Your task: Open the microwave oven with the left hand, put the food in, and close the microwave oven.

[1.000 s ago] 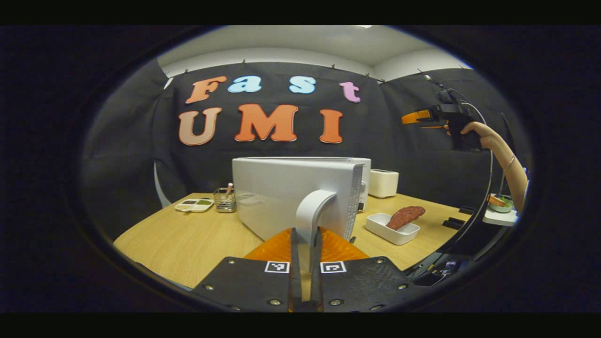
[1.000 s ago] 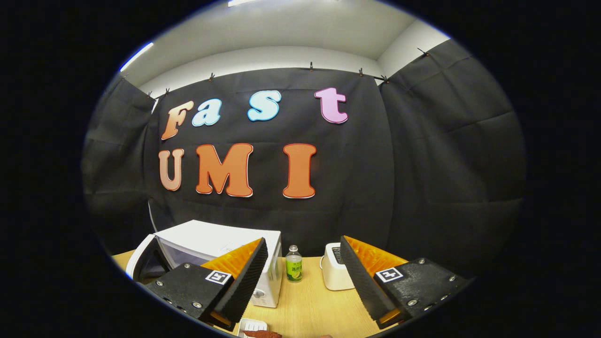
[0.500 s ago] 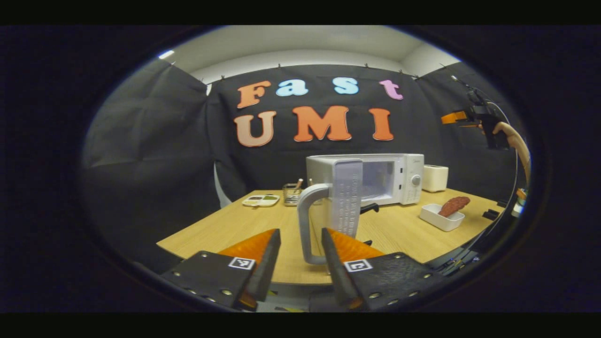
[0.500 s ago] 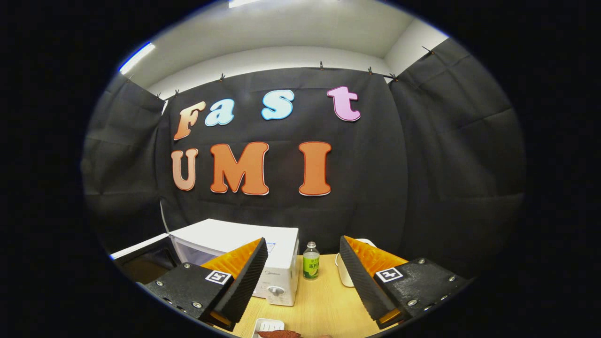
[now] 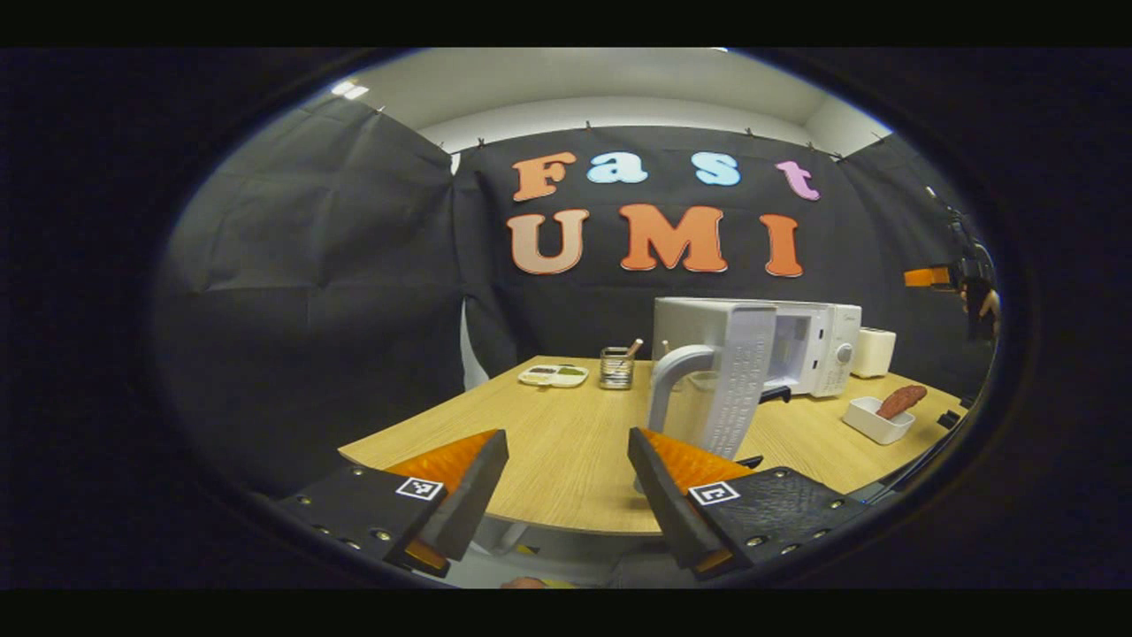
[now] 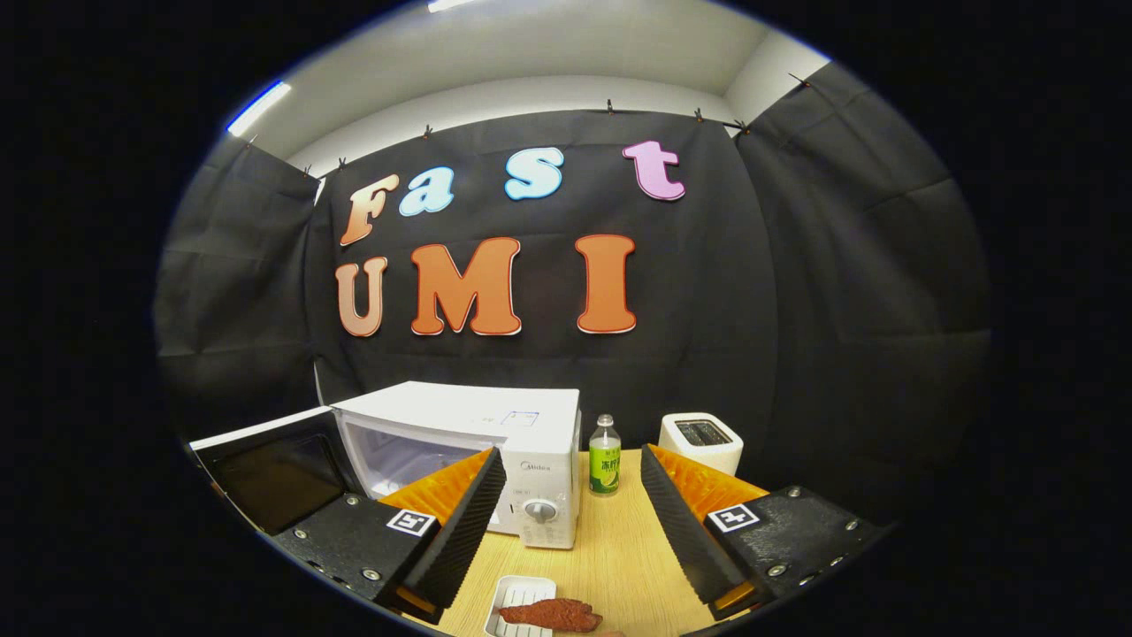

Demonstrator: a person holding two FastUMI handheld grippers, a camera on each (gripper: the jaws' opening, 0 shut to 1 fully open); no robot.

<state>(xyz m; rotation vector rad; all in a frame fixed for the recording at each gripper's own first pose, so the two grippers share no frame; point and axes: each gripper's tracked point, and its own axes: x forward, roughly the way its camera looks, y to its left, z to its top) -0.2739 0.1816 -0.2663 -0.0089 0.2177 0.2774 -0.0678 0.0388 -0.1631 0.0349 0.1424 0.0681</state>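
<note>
The white microwave oven (image 5: 818, 341) (image 6: 495, 433) stands on the wooden table (image 5: 548, 442) with its door (image 5: 743, 380) (image 6: 270, 473) swung wide open. The door's curved handle (image 5: 668, 389) is just beyond my left gripper (image 5: 566, 482), which is open, empty and drawn back near the table's front edge. A reddish piece of food (image 5: 900, 400) (image 6: 548, 613) lies in a white rectangular dish (image 5: 875, 419) (image 6: 517, 597) in front of the oven. My right gripper (image 6: 573, 513) hangs open and empty above the dish; it shows far right in the left gripper view (image 5: 937, 277), held by a hand.
A white toaster (image 6: 703, 440) (image 5: 874, 351) and a green-labelled bottle (image 6: 604, 456) stand right of the oven. A mesh holder with utensils (image 5: 616, 367) and a small palette tray (image 5: 554, 375) sit at the table's far left.
My left gripper let go of the door handle, opened and drew back leftward, leaving the door wide open. The right gripper's view tilted down, bringing the oven front and the dish into sight.
</note>
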